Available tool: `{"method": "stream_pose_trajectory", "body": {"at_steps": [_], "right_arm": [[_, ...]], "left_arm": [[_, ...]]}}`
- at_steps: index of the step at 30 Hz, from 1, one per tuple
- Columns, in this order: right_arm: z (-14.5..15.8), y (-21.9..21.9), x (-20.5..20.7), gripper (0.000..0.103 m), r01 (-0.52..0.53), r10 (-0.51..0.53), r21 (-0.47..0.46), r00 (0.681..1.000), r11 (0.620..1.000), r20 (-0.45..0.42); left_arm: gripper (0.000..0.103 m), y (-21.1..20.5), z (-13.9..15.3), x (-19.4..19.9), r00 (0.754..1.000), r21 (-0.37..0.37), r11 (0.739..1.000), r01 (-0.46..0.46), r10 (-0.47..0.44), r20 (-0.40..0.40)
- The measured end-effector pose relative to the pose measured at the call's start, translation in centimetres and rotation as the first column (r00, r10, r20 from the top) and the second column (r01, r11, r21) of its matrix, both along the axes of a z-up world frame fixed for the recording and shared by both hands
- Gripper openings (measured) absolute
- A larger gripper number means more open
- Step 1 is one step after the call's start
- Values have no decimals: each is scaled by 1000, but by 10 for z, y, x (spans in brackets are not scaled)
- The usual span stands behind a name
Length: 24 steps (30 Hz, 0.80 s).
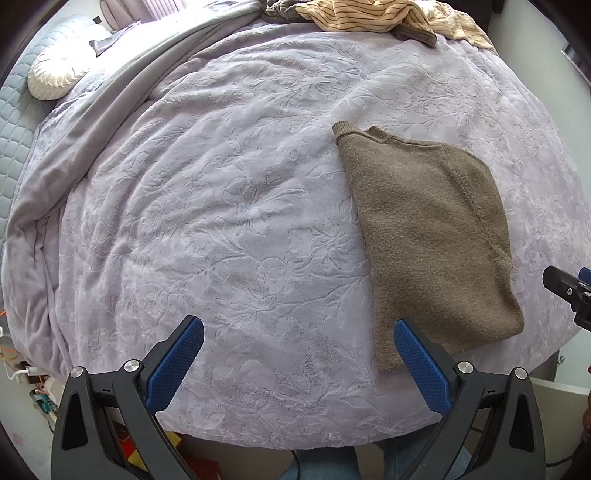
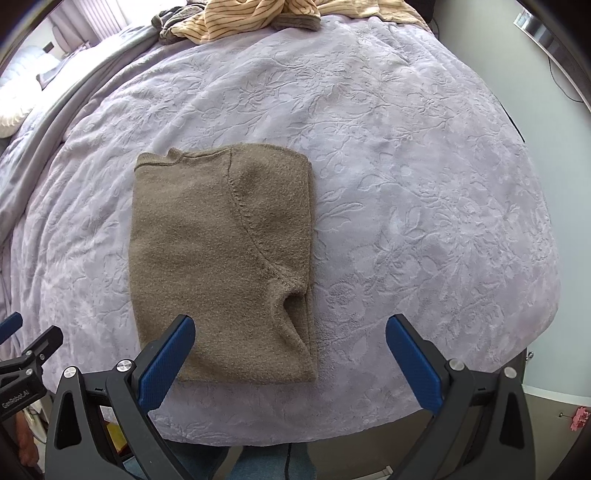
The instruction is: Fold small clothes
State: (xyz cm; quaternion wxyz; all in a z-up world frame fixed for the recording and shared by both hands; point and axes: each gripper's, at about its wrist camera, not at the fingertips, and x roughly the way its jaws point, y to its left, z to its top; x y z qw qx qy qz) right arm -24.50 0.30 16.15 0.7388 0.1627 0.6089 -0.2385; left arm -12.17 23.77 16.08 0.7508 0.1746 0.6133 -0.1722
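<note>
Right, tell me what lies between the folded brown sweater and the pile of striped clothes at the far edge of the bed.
Nothing but bare lilac bedspread. The right wrist view shows the stretch from the brown sweater to the striped clothes with no garment on it.

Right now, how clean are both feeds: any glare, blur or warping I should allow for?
Left wrist view: strong fisheye bends the bed into a dome, dark vignette at the corners, even daylight, the sweater sharp. Right wrist view: same warping, the sweater in focus with a soft shadow at its right fold, no glare on the bed.
</note>
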Motion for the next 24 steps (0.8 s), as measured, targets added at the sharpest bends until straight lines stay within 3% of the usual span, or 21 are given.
{"method": "stream_pose_trajectory", "body": {"at_steps": [14,24], "right_arm": [[6,-1,-25,103,-38,38,14,999,999,17],[13,-7,-36,103,-39,38,26,998,999,44]], "left_arm": [[103,0,20,-37,996,6,996,-86,85,27],[103,-15,33,-47,996,15,997,-70,69,62]]}}
